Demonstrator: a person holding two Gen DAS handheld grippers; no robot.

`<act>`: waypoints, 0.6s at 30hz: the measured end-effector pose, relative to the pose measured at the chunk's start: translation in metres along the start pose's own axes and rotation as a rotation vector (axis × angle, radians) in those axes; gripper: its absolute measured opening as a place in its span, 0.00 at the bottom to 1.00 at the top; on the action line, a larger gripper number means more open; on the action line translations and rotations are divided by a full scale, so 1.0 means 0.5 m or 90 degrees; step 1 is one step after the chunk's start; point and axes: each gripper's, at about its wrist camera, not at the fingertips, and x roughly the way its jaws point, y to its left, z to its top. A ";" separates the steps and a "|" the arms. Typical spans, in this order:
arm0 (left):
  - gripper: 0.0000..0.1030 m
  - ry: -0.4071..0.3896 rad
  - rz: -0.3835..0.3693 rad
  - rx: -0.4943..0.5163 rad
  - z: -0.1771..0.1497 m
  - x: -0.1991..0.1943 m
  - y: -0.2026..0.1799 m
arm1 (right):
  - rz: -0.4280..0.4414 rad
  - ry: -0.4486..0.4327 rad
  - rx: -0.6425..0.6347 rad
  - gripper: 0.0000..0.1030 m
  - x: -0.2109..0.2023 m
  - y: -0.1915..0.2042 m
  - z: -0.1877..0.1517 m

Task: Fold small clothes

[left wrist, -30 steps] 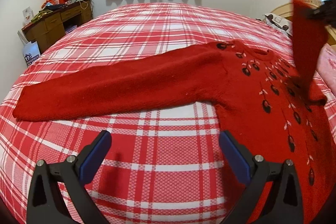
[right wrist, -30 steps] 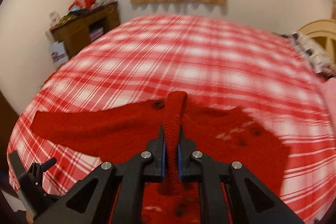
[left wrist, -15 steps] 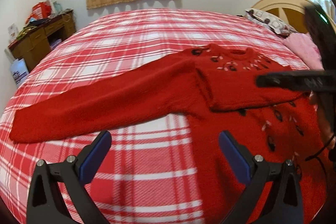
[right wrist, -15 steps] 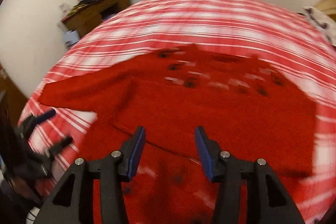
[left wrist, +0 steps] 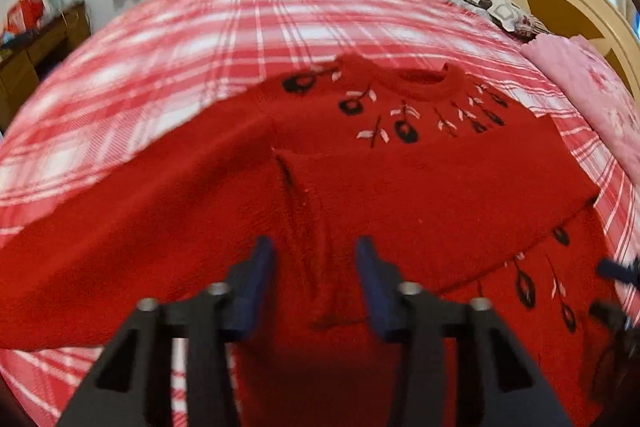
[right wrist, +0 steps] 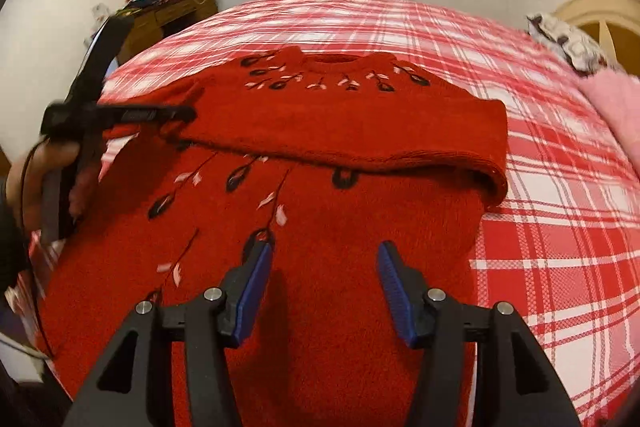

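Between the spread fingers of the left tongs [left wrist: 316, 283], which grip nothing, a ridge of the red sweater [left wrist: 400, 195] rises. The right tongs [right wrist: 324, 283] hang open too, over the sweater's lower body. One sleeve [right wrist: 360, 135] lies folded across the chest; the garment lies flat on the plaid bed [right wrist: 560, 227].

Red sweater [right wrist: 340, 259] flat, 1 sleeve [right wrist: 360, 135] folded across.
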 end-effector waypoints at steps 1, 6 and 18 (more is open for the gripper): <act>0.13 -0.013 -0.004 -0.002 0.000 -0.002 -0.005 | 0.000 -0.002 -0.010 0.55 0.000 0.006 -0.004; 0.07 -0.061 0.001 0.007 -0.004 -0.057 -0.010 | -0.010 -0.016 -0.062 0.55 -0.006 0.032 -0.022; 0.07 -0.054 0.040 -0.021 -0.040 -0.069 0.042 | 0.016 0.007 -0.056 0.64 0.017 0.025 -0.040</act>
